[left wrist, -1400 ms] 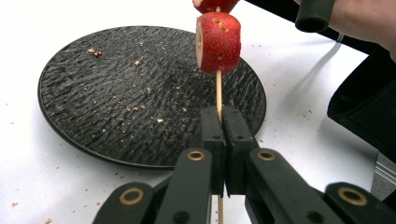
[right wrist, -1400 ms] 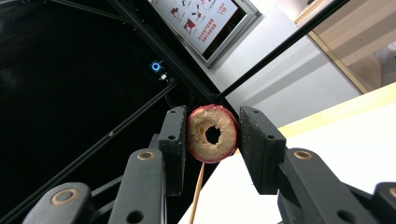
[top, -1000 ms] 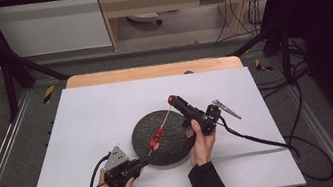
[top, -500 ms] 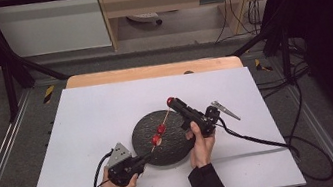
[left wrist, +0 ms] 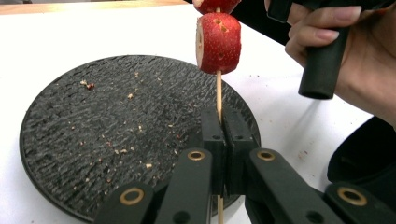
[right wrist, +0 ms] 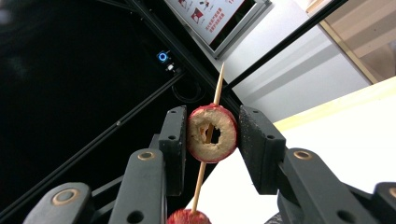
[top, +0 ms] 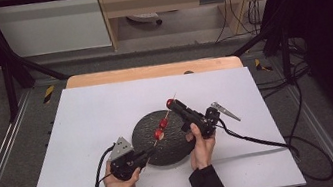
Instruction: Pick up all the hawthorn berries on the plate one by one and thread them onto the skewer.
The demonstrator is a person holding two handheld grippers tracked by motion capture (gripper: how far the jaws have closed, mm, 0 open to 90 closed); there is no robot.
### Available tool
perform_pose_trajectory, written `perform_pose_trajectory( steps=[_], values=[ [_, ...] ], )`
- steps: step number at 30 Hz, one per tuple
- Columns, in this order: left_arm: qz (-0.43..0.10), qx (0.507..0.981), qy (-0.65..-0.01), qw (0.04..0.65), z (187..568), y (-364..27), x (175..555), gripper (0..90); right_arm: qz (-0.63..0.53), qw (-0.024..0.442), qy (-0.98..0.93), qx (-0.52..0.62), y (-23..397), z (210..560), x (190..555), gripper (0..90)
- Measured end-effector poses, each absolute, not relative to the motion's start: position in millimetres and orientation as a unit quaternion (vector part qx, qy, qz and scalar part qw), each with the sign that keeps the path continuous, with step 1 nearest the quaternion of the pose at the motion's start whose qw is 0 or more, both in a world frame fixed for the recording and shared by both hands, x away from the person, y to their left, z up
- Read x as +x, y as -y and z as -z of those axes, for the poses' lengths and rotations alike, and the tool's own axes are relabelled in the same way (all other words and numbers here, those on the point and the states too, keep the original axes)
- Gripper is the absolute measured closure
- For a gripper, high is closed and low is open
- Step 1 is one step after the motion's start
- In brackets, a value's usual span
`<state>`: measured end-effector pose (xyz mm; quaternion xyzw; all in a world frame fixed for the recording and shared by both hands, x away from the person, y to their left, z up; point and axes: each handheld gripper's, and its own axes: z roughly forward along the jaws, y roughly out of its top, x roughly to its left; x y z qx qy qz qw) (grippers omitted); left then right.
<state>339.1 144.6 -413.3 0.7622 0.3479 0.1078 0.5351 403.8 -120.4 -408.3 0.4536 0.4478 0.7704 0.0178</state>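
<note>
We are threading fruit onto a wooden skewer (left wrist: 218, 91) over the round black slate plate (top: 149, 141) that sits on the white counter (top: 83, 127). Our left tool (top: 140, 158) has its jaws pinched shut on the skewer's lower end, which steadies the stick like a post so that the other hand can push pieces along it; the left gripper view shows the stick running up between the closed pads to a red hollowed fruit slice (left wrist: 218, 43) (it looks like a cored hawthorn or small apple ring, though we cannot tell which). Our right tool (right wrist: 212, 135) is clamped on the sides of the uppermost ring (right wrist: 212, 133), near the pointed tip, with the skewer passing through the ring's hole; holding it by the rim keeps the hole in line with the stick as it slides. From above, the skewer slants up from the left tool, across the plate, to the right tool (top: 176, 106), with two red pieces (top: 161, 127) strung lower down. Crumbs of fruit lie scattered on the plate beneath, so working over it catches the mess. Compared with a second ago, the left hand has slipped slightly toward the person, lowering the skewer's near end a little, while the right hand looks unmoved; both grips are unchanged.
</note>
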Motion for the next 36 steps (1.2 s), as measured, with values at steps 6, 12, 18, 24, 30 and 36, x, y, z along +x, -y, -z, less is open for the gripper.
perform_pose_trajectory(
  steps=[6, 12, 18, 24, 30, 36],
  values=[
    [-0.107, 0.763, -0.348, 0.534, 410.5, -140.9, 345.1, 88.7, -0.766, 0.018, -0.457, 0.451, 119.6, 409.9, 402.1, 63.7],
    [-0.105, 0.764, -0.347, 0.534, 409.9, -137.7, 349.8, 88.6, -0.761, 0.019, -0.466, 0.451, 119.4, 410.8, 401.1, 63.6],
    [-0.104, 0.764, -0.349, 0.533, 411.4, -139.0, 351.3, 88.7, -0.751, 0.019, -0.481, 0.452, 118.8, 412.6, 400.9, 63.4],
    [-0.104, 0.763, -0.348, 0.534, 410.9, -142.8, 351.1, 88.7, -0.741, 0.026, -0.501, 0.447, 122.5, 408.1, 401.4, 56.0],
    [-0.107, 0.761, -0.354, 0.533, 410.8, -152.0, 351.6, 88.7, -0.708, 0.055, -0.548, 0.441, 133.3, 397.6, 401.6, 41.4],
    [-0.108, 0.76, -0.359, 0.53, 410.3, -163.0, 352.1, 88.7, -0.656, 0.083, -0.614, 0.432, 142.8, 394.5, 404.6, 20.9]
  ],
)
